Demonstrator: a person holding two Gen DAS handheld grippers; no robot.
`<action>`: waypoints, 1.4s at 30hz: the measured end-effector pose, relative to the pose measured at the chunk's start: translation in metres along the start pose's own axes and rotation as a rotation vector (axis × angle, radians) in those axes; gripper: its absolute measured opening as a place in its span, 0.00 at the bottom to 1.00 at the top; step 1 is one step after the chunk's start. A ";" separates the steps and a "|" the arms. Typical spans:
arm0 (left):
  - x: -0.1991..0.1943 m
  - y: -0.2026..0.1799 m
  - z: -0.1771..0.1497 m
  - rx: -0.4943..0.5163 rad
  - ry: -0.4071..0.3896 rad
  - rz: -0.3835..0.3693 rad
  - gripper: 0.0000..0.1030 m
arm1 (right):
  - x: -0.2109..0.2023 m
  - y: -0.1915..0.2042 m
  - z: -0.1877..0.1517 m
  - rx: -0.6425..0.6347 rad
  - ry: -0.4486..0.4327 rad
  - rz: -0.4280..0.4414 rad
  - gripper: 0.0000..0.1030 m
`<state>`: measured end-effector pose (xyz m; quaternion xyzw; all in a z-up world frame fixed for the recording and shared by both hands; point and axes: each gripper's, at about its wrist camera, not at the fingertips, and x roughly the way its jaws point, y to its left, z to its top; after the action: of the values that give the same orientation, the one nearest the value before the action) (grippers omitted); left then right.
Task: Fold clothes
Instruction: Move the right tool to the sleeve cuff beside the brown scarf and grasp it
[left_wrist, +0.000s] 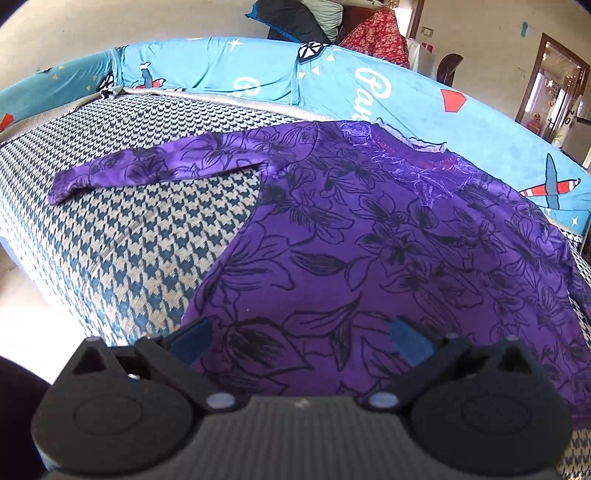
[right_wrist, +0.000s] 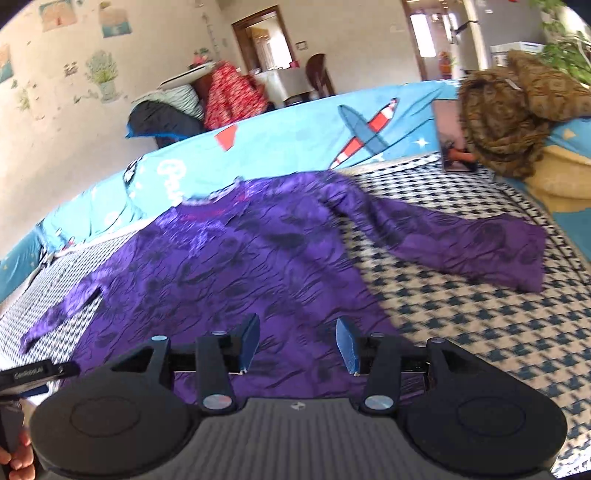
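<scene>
A purple long-sleeved top with black flower outlines (left_wrist: 369, 251) lies spread flat on the houndstooth bed cover (left_wrist: 129, 236), neckline toward the far side. In the left wrist view one sleeve (left_wrist: 155, 166) stretches out to the left. My left gripper (left_wrist: 301, 341) hovers over the hem, open wide, nothing between its blue pads (left_wrist: 192, 341). In the right wrist view the same top (right_wrist: 229, 266) shows with its other sleeve (right_wrist: 461, 243) lying out to the right. My right gripper (right_wrist: 297, 343) is above the hem, jaws apart with no cloth between them.
A blue cartoon-print sheet (left_wrist: 332, 85) covers the raised far edge of the bed. A brown patterned blanket (right_wrist: 509, 110) is heaped at the far right corner beside a yellow cushion (right_wrist: 557, 177). Piled clothes (right_wrist: 221, 96) sit behind the bed. Doorways open beyond.
</scene>
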<state>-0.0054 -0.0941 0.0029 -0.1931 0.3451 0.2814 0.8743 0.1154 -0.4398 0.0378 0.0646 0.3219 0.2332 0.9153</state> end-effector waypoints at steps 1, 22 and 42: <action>-0.001 -0.003 0.004 0.012 -0.007 -0.004 1.00 | 0.003 -0.013 0.007 0.030 -0.015 -0.030 0.45; 0.055 -0.060 0.069 0.324 0.053 -0.132 1.00 | 0.077 -0.191 0.051 0.436 -0.043 -0.350 0.56; 0.072 -0.086 0.052 0.362 0.120 -0.183 1.00 | 0.108 -0.169 0.071 0.253 -0.173 -0.513 0.06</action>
<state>0.1176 -0.1069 -0.0001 -0.0797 0.4226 0.1221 0.8945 0.2984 -0.5357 -0.0122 0.1144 0.2750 -0.0543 0.9531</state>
